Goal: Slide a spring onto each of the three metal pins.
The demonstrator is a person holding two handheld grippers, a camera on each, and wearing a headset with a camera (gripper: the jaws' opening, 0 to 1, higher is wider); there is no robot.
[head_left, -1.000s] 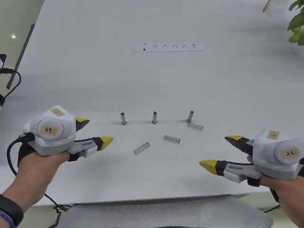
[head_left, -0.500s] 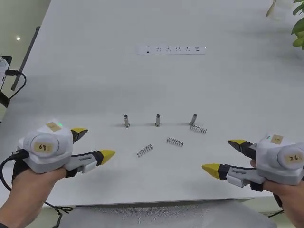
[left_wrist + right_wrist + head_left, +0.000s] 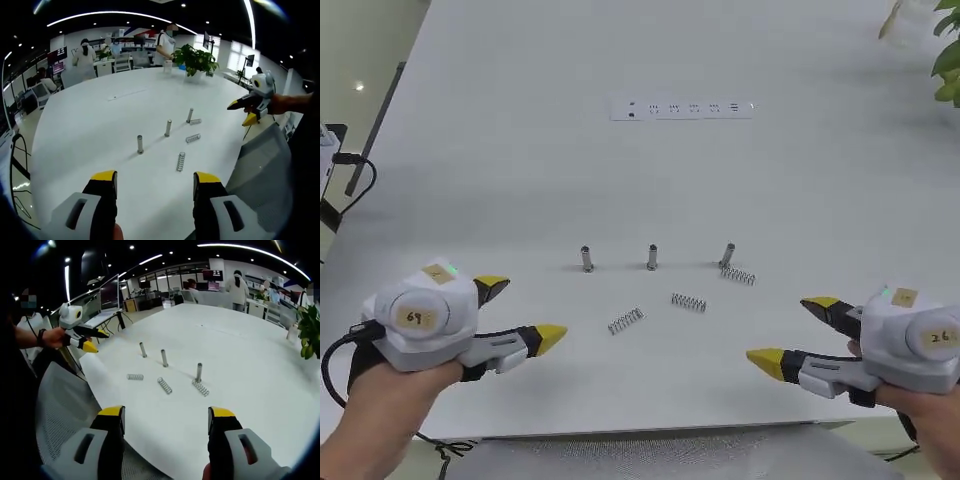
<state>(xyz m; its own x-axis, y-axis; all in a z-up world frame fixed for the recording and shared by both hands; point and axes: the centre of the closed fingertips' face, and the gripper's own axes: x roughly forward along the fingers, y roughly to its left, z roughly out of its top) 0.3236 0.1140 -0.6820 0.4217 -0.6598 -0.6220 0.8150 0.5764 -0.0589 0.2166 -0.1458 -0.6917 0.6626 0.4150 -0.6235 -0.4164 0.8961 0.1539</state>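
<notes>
Nearest, over the front edge of the white table, the left gripper and the right gripper sit in the person's hands, each with its yellow-tipped jaws spread wide and nothing between them. They are held well apart from the parts, one to either side. Ahead of them three springs lie flat: the left spring, the middle spring, and the right spring, just beside the foot of the right pin; whether the two touch is too small to tell. In line with that pin stand the middle pin and the left pin, all three upright and bare. Farther back lies a power strip, and a plant is cut off at the far right edge.
</notes>
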